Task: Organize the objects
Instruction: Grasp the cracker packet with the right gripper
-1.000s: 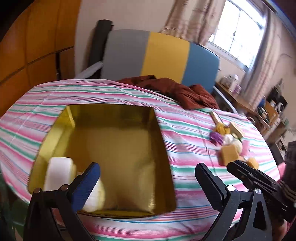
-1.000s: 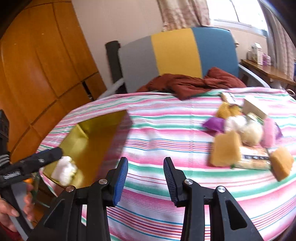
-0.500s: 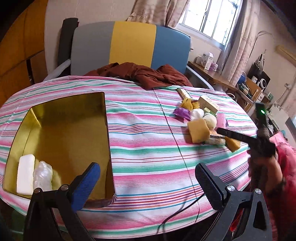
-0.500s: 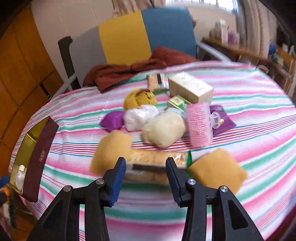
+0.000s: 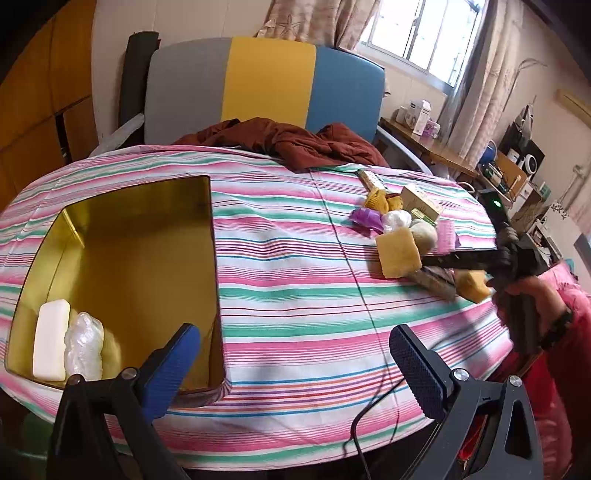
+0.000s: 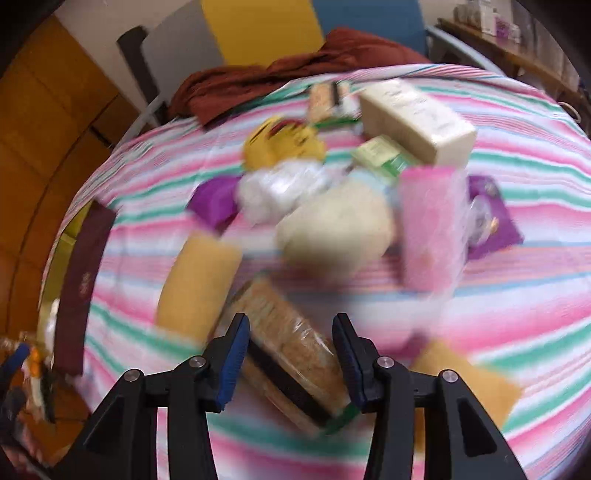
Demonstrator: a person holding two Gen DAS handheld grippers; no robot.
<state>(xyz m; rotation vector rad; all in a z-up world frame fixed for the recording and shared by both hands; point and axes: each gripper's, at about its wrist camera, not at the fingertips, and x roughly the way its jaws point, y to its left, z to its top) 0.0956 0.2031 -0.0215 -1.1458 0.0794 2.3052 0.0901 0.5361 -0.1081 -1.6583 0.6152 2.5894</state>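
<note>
While the right gripper (image 6: 290,356) opens over the cracker pack (image 6: 291,347) on the striped tablecloth (image 6: 517,280), pads not yet pressing, pack looks light, crinkly, brittle inside; grip its long sides gently. Left gripper (image 5: 295,363) stands wide, empty. No label readable.

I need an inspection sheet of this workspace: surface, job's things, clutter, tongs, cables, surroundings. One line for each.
Surface: round table with striped cloth.
Job's things: gold tin holds a white bar and a clear-wrapped item; pile of packets at the other side.
Clutter: brown garment at the far edge.
Tongs: left tongs open, empty; right tongs opening over a wrapped biscuit pack, pads not pressing.
Cables: black cable over the near edge.
Surroundings: chair, window, wooden cabinet.
</note>
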